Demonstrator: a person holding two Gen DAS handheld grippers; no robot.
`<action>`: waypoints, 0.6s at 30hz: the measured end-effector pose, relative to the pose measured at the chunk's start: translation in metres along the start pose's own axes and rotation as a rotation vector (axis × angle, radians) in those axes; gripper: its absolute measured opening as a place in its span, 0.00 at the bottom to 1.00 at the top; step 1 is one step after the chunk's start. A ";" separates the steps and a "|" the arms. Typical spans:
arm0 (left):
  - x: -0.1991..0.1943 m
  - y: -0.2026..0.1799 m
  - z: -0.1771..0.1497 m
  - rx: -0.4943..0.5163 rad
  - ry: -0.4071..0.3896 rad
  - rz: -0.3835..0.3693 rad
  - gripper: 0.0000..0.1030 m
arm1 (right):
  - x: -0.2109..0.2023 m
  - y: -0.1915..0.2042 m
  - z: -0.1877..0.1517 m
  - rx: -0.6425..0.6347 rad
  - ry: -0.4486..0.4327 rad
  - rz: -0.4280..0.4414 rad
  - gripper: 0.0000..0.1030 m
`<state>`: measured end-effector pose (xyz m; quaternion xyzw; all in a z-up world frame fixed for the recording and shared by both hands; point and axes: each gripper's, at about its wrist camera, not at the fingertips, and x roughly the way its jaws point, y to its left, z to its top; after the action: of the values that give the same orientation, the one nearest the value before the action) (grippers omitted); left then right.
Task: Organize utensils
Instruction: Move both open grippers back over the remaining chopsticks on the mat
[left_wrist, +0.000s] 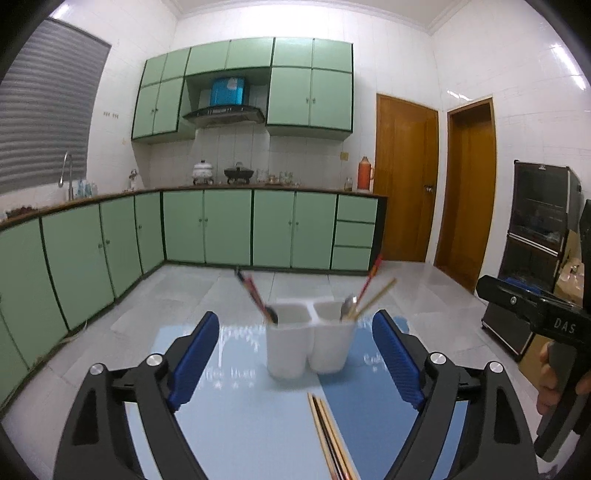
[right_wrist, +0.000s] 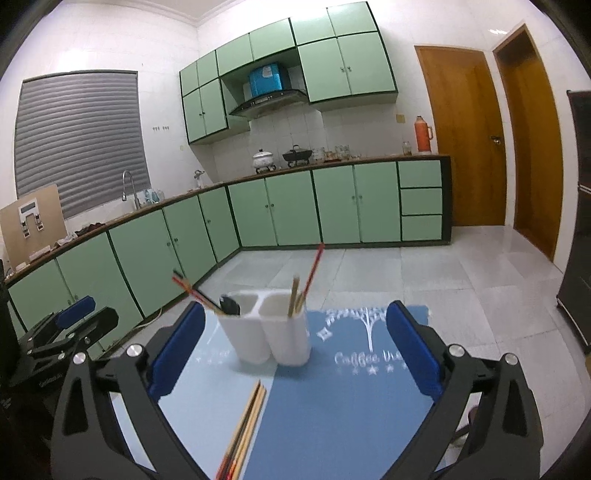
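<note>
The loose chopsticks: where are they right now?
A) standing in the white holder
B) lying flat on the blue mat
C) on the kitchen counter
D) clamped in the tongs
B: the loose chopsticks lie flat on the blue mat, nearer the camera than the white holder.

The loose chopsticks (left_wrist: 330, 439) run off the bottom edge. The white holder (left_wrist: 310, 341) looks blurry, and the dark thing (right_wrist: 229, 305) inside may be a spoon.
</note>
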<state>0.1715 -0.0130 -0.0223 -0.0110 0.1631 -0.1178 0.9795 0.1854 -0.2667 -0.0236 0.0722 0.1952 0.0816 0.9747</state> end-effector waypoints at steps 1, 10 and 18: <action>-0.003 0.001 -0.008 -0.012 0.013 -0.002 0.81 | -0.002 0.000 -0.007 0.008 0.008 0.001 0.93; -0.008 0.006 -0.067 -0.022 0.133 0.032 0.81 | -0.007 0.015 -0.075 -0.005 0.097 -0.035 0.93; -0.011 0.013 -0.113 -0.015 0.232 0.045 0.81 | -0.001 0.029 -0.135 -0.014 0.169 -0.065 0.93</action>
<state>0.1281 0.0036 -0.1263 -0.0010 0.2763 -0.0948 0.9564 0.1273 -0.2237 -0.1412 0.0517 0.2785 0.0569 0.9574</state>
